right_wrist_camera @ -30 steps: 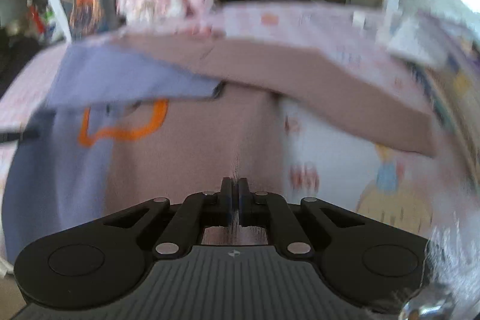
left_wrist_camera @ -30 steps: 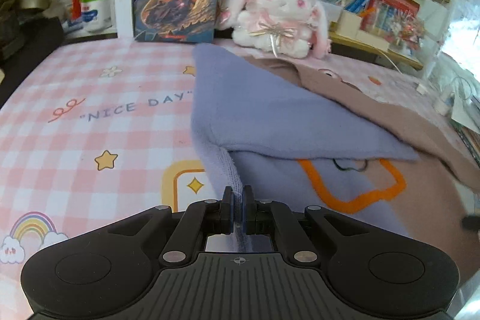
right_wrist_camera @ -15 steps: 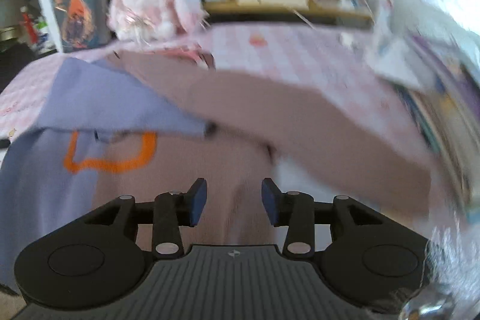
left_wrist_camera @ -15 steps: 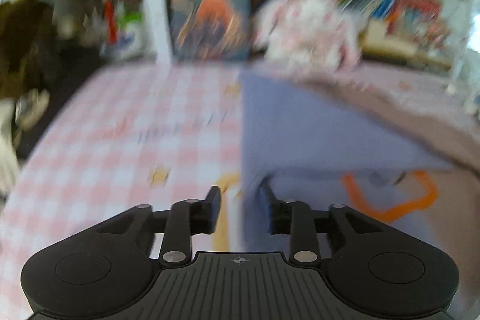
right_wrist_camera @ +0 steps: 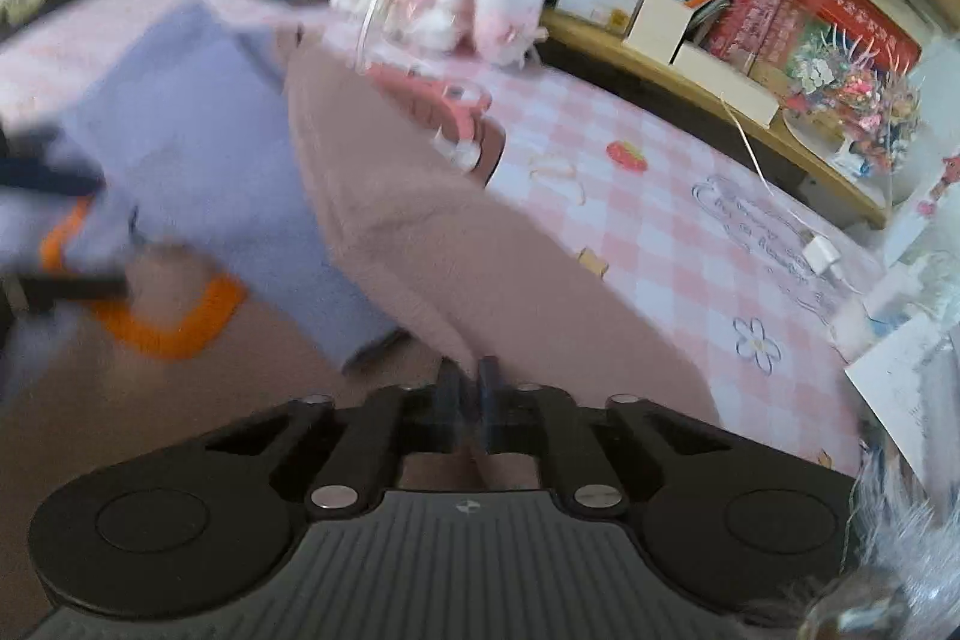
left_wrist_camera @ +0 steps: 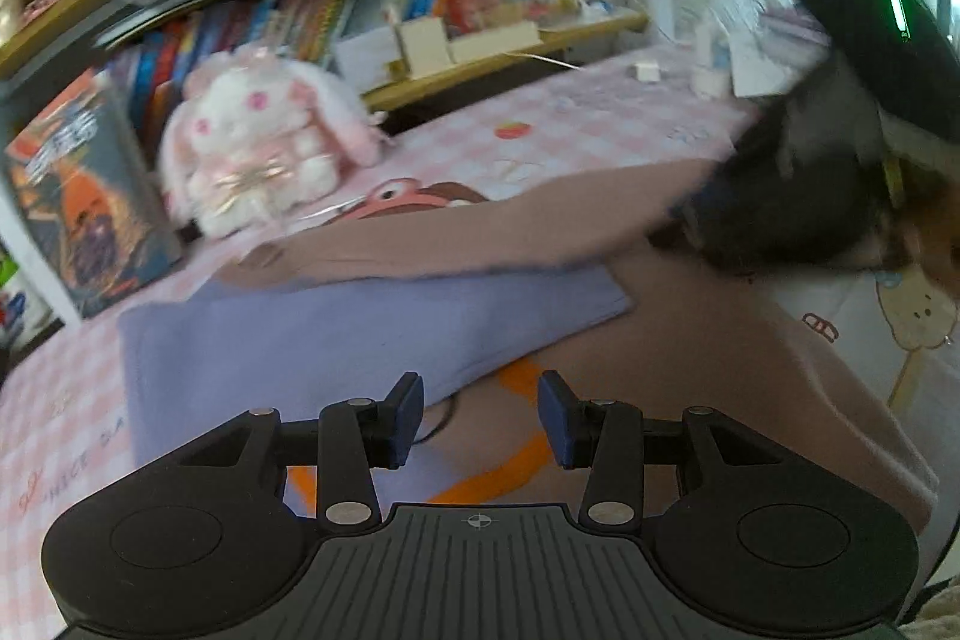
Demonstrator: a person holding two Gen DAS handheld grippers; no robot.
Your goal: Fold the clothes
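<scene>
A sweatshirt (left_wrist_camera: 690,340) in dusty pink and lilac with an orange outline lies on the pink checked cloth (left_wrist_camera: 600,118). Its lilac sleeve (left_wrist_camera: 360,328) is folded across the chest. My left gripper (left_wrist_camera: 480,421) hovers open just above the chest, nothing between its fingers. The pink sleeve (left_wrist_camera: 480,232) stretches to the right, where my right gripper (left_wrist_camera: 780,208) sits blurred at its end. In the right wrist view the right gripper (right_wrist_camera: 468,394) is shut on the pink sleeve (right_wrist_camera: 420,232), beside the lilac sleeve (right_wrist_camera: 198,130).
A white and pink plush rabbit (left_wrist_camera: 264,142) and an upright book (left_wrist_camera: 78,196) stand at the cloth's far edge, before crowded bookshelves. A white charger (right_wrist_camera: 822,253) and papers (right_wrist_camera: 900,376) lie at the right. Dark blurred shapes, probably the left gripper (right_wrist_camera: 54,172), show at the left edge.
Both grippers opened and let go of the garment's edge. The left one swung right and stays open. The right one moved to the pink sleeve's end and shut on it.
</scene>
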